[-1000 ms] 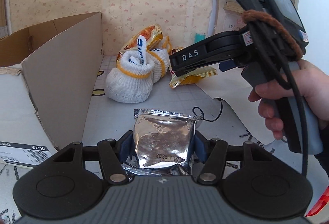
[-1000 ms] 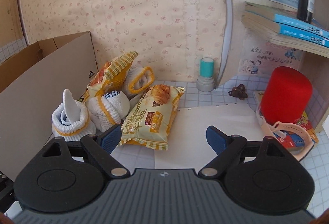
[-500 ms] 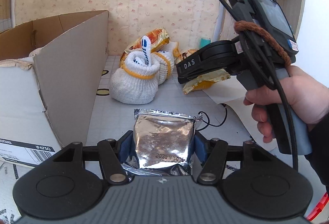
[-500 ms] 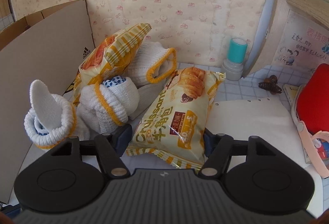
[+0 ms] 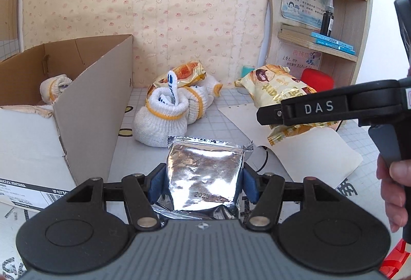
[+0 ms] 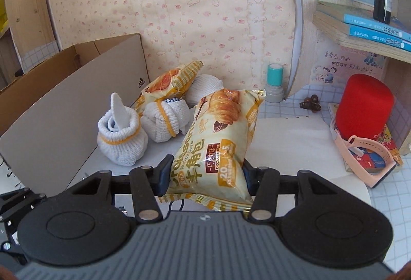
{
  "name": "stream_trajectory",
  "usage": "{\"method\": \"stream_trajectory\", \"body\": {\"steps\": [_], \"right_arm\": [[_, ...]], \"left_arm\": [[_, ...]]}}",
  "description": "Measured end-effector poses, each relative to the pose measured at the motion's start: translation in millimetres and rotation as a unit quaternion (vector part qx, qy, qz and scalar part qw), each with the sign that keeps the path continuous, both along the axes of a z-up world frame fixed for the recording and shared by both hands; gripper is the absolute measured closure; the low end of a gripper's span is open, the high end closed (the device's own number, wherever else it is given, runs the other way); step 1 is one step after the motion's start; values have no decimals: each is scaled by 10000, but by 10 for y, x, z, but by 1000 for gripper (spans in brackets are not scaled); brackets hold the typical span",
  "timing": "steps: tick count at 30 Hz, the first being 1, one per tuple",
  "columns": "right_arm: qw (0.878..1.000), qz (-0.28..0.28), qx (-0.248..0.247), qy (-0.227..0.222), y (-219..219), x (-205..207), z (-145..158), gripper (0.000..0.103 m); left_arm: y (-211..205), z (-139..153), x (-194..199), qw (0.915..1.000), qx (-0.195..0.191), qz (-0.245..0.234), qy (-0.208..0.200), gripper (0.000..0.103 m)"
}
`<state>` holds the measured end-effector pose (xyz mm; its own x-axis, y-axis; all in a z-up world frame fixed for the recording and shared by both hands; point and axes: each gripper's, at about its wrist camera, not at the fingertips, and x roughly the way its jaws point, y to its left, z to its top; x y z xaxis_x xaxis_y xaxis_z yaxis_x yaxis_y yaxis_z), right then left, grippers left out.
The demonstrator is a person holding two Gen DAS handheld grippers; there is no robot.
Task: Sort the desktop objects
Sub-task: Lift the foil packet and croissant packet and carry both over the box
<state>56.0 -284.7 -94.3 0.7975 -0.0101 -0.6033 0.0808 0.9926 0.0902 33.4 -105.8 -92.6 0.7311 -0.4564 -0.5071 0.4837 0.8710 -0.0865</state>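
Left wrist view: the left gripper (image 5: 204, 183) clamps a silver foil packet (image 5: 204, 177), blue pads pressed against both its sides, the packet standing upright between the jaws with its crimped top edge forward. To the left sits an open cardboard box (image 5: 87, 110) with one rolled sock (image 5: 55, 88) inside it. Ahead on the table (image 5: 231, 100), a cluster of white rolled socks (image 5: 164, 113) with yellow bands leans against an orange snack bag (image 5: 187, 73). At right, the right gripper (image 5: 280, 113) comes in from the side, a hand (image 5: 393, 182) on its handle, carrying the croissant packet (image 5: 277, 97) raised off the white paper sheet (image 5: 295, 141). Right wrist view: the right gripper (image 6: 206, 175) has just been closing and now grips the croissant packet (image 6: 218, 141) near its lower end, pads squeezing both sides; the packet tilts up and away from the jaws. Socks (image 6: 123, 136) lie left of it, a red cylinder (image 6: 364, 107) well to the right.
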Motion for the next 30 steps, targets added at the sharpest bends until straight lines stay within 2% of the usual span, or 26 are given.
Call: {"method": "stream_trajectory", "body": {"steps": [8,14,19,30], "right_arm": [[9993,50,-9,-361,61,-487,256,53],[9976,82,-56,-681,128,-717,479,53],[9956,193,-100,-913,225,-819,671,53],[9922,544,-88,-1116,554,-826,875,53]], "left_arm": [[58,226,-204,9993,-73,77,-361,40],[202,472,-346,9965,-121,412,-723,40],[367,675,-443,9923,-159,714,-1001,40],[805,887,-416,9842,-224,1319,-1156,40]]}}
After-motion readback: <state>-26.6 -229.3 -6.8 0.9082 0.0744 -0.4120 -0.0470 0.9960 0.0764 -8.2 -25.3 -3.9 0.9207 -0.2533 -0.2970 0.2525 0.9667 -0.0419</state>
